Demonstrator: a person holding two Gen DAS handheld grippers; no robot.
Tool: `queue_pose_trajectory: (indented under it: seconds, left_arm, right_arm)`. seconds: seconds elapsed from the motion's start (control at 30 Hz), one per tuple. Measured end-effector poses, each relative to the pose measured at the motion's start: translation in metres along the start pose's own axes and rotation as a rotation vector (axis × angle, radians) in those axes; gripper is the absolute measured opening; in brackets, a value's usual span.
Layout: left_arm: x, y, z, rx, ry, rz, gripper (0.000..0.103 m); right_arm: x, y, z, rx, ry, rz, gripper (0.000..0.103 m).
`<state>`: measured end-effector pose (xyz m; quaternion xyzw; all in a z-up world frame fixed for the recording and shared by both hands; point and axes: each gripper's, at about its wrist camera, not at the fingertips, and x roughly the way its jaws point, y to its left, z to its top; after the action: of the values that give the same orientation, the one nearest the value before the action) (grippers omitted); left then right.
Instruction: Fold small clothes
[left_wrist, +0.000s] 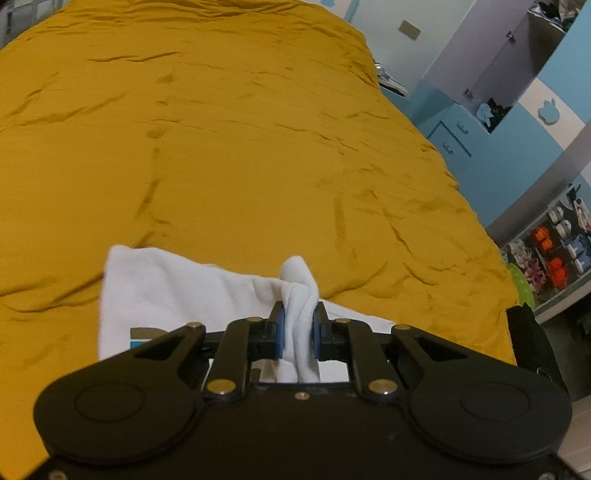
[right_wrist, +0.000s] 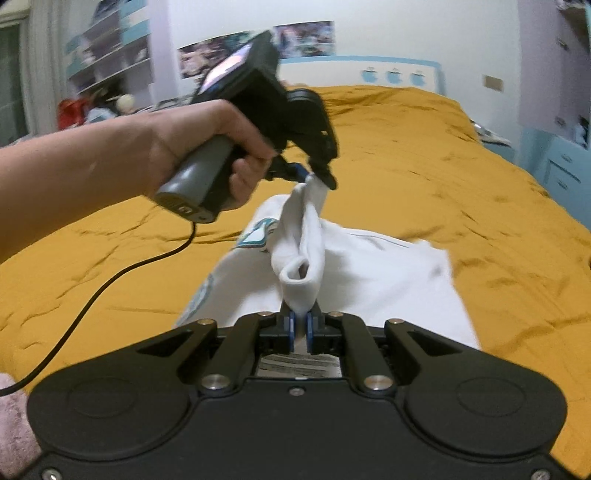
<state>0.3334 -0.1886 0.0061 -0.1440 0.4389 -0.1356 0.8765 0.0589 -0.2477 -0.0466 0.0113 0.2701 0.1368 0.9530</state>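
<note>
A small white garment (right_wrist: 369, 273) with teal print lies on the mustard-yellow bed cover (right_wrist: 443, 155); it also shows in the left wrist view (left_wrist: 166, 291). My left gripper (left_wrist: 298, 325) is shut on a bunched fold of the white garment; it also shows in the right wrist view (right_wrist: 314, 177), held by a hand and lifting the cloth edge. My right gripper (right_wrist: 300, 325) is shut on another part of the same lifted edge. The fabric hangs stretched between both grippers, above the rest of the garment.
The bed cover (left_wrist: 240, 129) fills most of both views. Blue drawers (left_wrist: 452, 140) and shelves with toys (left_wrist: 554, 251) stand right of the bed. A black cable (right_wrist: 92, 295) trails from the left gripper's handle across the cover. Posters hang on the far wall (right_wrist: 258, 44).
</note>
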Motion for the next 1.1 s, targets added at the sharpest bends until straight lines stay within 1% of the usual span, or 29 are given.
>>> queue_pose_trajectory:
  seconds: [0.2, 0.3, 0.37, 0.6, 0.77, 0.87, 0.93, 1.0, 1.07, 1.1]
  left_arm:
    - [0.024, -0.032, -0.001, 0.017, 0.020, -0.025, 0.011]
    - [0.039, -0.049, -0.002, 0.038, 0.036, -0.023, 0.011]
    - [0.043, -0.053, -0.005, 0.049, 0.047, -0.020, 0.011]
    - [0.065, -0.069, -0.011, 0.069, 0.078, -0.008, 0.011]
    - [0.079, -0.079, -0.012, 0.082, 0.096, -0.003, 0.011]
    - [0.091, -0.085, -0.015, 0.099, 0.119, 0.012, 0.012]
    - [0.100, -0.085, -0.018, 0.111, 0.127, 0.025, 0.018]
    - [0.102, -0.086, -0.019, 0.124, 0.108, 0.017, 0.032]
    - [0.094, -0.085, -0.015, 0.124, 0.075, 0.010, 0.034]
    - [0.088, -0.083, -0.012, 0.124, 0.062, 0.007, 0.036]
  right_arm:
    - [-0.005, -0.049, -0.009, 0.093, -0.018, -0.051, 0.005]
    - [-0.007, -0.067, -0.016, 0.132, -0.021, -0.069, 0.005]
    - [-0.006, -0.077, -0.020, 0.166, -0.018, -0.070, 0.005]
    - [-0.003, -0.096, -0.037, 0.229, -0.007, -0.074, 0.005]
    - [0.000, -0.110, -0.043, 0.271, -0.002, -0.081, 0.005]
    - [0.004, -0.119, -0.047, 0.300, 0.007, -0.081, 0.005]
    - [0.008, -0.123, -0.052, 0.313, 0.022, -0.087, 0.005]
    - [0.014, -0.126, -0.057, 0.314, 0.045, -0.095, 0.007]
    - [0.015, -0.127, -0.062, 0.295, 0.063, -0.110, 0.011]
    - [0.014, -0.128, -0.063, 0.286, 0.069, -0.111, 0.016]
